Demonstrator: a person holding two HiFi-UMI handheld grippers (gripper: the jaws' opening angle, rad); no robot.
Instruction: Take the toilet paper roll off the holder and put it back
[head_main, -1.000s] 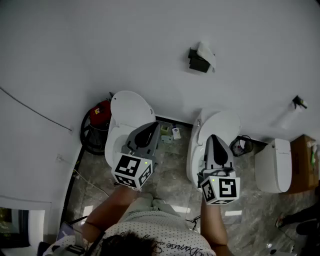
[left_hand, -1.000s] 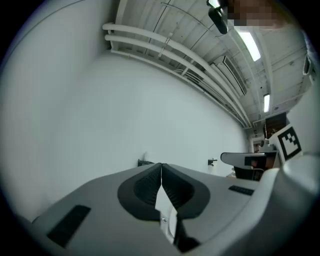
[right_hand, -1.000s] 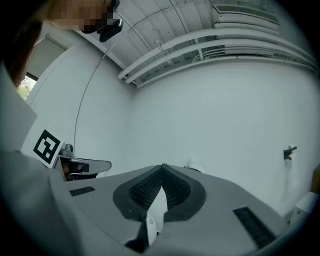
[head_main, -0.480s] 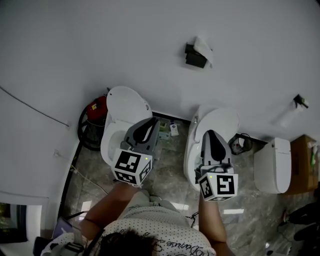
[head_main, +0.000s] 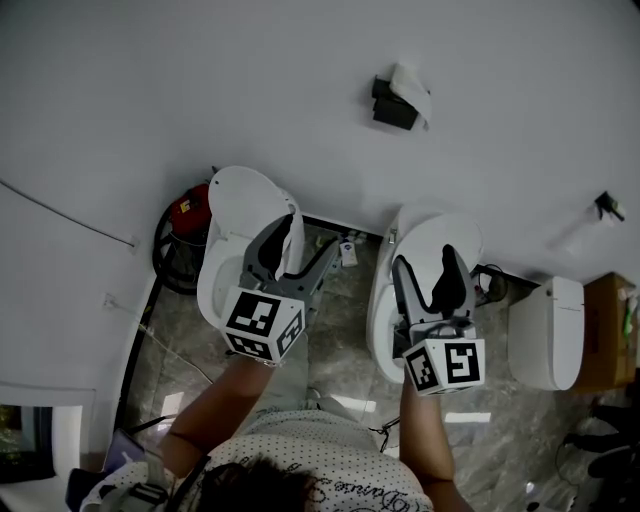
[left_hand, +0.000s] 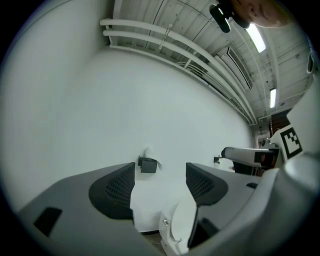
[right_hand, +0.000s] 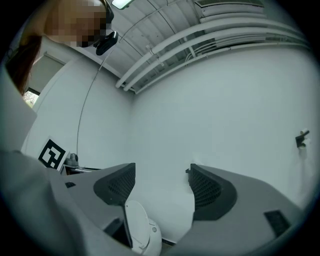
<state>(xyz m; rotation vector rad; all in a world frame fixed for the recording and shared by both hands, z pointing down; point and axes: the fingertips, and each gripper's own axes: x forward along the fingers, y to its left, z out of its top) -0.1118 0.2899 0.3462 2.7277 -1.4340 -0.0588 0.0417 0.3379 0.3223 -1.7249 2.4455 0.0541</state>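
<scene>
At the far left, a red bucket-like thing (head_main: 195, 215) stood against the white wall (head_main: 200, 80), just beside the left toilet (head_main: 232, 205). I had the left hand-held gripper (head_main: 308, 243) above that toilet's bowl, pointing at the wall. Its jaws had just been opening and stood wide apart with nothing gripped. In the left gripper view, the left hand-held gripper (left_hand: 157, 186) framed only bare wall and the distant holder (left_hand: 148, 165) in its gap, well out of reach.

The toilet paper roll (head_main: 412, 84) was on the black holder (head_main: 392, 108), mounted on the wall above the space between the two toilets and nearer the right one. A white flap of paper showed at the holder's top. Neither tool touched it.

Further right, I held the right hand-held gripper (head_main: 427, 268) over the right toilet (head_main: 455, 232), also aimed at the wall. Its jaws had likewise just been opening and held nothing. In the right gripper view, the right hand-held gripper (right_hand: 159, 187) showed plain wall between its pads, and the holder (right_hand: 189, 171) only just peeked out at the inner edge of the right-hand jaw.

Beyond that, a third white toilet (head_main: 548, 330) sat on the marbled floor (head_main: 345, 340), with a cardboard box (head_main: 605, 325) just beside it at the frame's edge.
</scene>
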